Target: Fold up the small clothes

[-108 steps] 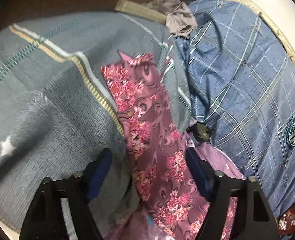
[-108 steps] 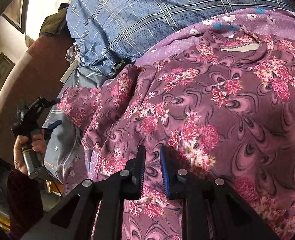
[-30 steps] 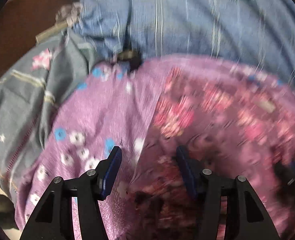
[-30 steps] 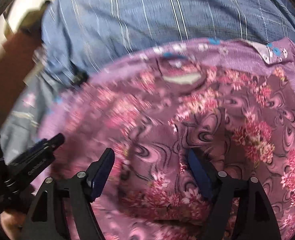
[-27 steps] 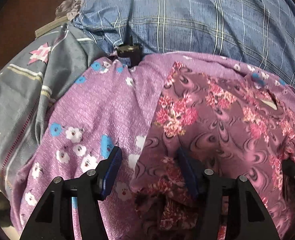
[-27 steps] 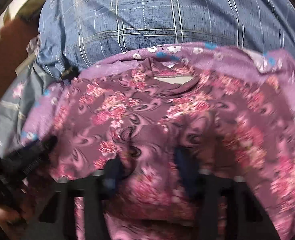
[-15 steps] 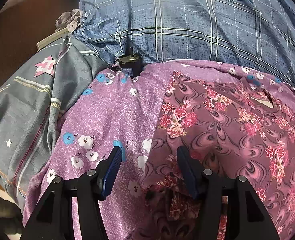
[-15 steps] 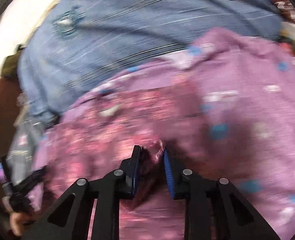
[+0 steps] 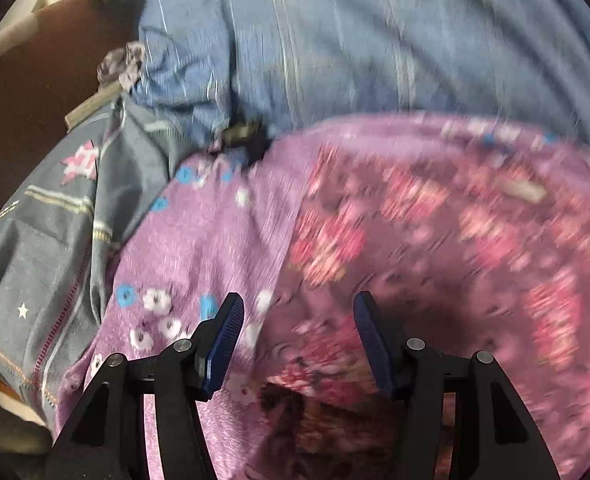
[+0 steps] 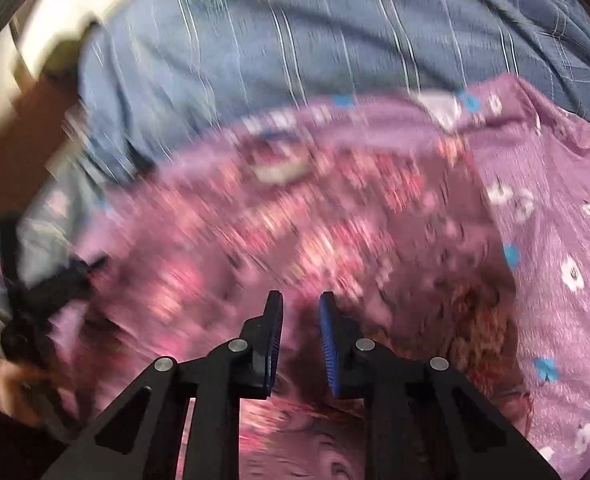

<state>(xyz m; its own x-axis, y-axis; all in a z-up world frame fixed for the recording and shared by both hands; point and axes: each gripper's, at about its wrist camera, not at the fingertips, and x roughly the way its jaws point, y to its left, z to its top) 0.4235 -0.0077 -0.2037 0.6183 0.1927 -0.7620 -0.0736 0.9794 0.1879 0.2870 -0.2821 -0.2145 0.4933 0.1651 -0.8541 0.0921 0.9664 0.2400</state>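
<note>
A small maroon top with pink flowers [image 9: 435, 240] lies spread on a lilac flowered cloth [image 9: 199, 248]; both views are motion-blurred. My left gripper [image 9: 297, 336] is open and empty, hovering over the top's left edge. My right gripper [image 10: 301, 332] has its jaws close together over the top [image 10: 295, 224]; the blur hides whether fabric sits between them. The top's right side is folded over, showing a paler underside [image 10: 479, 320]. The left gripper and the hand holding it [image 10: 35, 320] show at the left of the right wrist view.
A blue plaid cover [image 9: 375, 48] lies behind the lilac cloth [image 10: 555, 240]. A grey striped cloth with stars [image 9: 55, 232] lies at the left. A small dark object [image 9: 247, 136] sits at the plaid's edge. Brown surface [image 9: 23, 100] lies far left.
The right gripper has swung back left over the top, its jaws still close together. The left gripper stays open at the top's left edge; its view now blurs with motion.
</note>
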